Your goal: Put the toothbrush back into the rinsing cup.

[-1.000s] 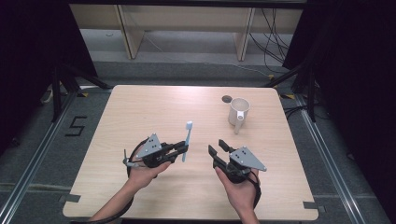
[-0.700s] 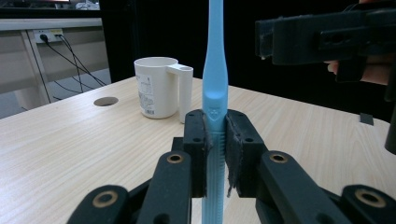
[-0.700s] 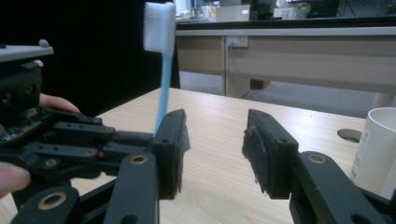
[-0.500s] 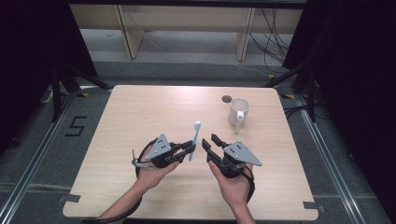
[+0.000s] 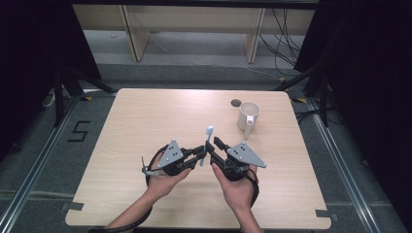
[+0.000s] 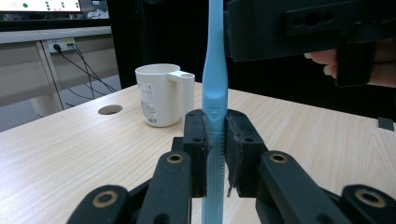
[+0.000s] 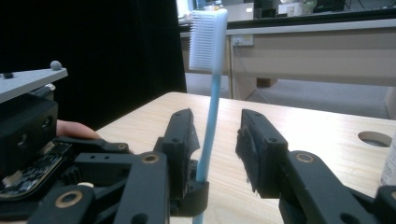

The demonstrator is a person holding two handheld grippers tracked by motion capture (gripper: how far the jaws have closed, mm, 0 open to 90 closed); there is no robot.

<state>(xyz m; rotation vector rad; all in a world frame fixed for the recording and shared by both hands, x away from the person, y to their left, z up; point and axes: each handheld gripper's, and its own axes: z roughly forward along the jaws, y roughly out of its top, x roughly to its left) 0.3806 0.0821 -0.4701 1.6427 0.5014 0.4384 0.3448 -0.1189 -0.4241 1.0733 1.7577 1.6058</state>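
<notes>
Left gripper view, frame centre: left gripper (image 6: 215,154) clamps toothbrush (image 6: 215,93); right gripper (image 7: 215,140) jaws apart around it, risking a fumbled handover.

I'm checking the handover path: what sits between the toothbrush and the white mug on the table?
Nothing: in the high view, bare wooden table separates the toothbrush, held upright by the left hand-held gripper, from the white mug.
</notes>
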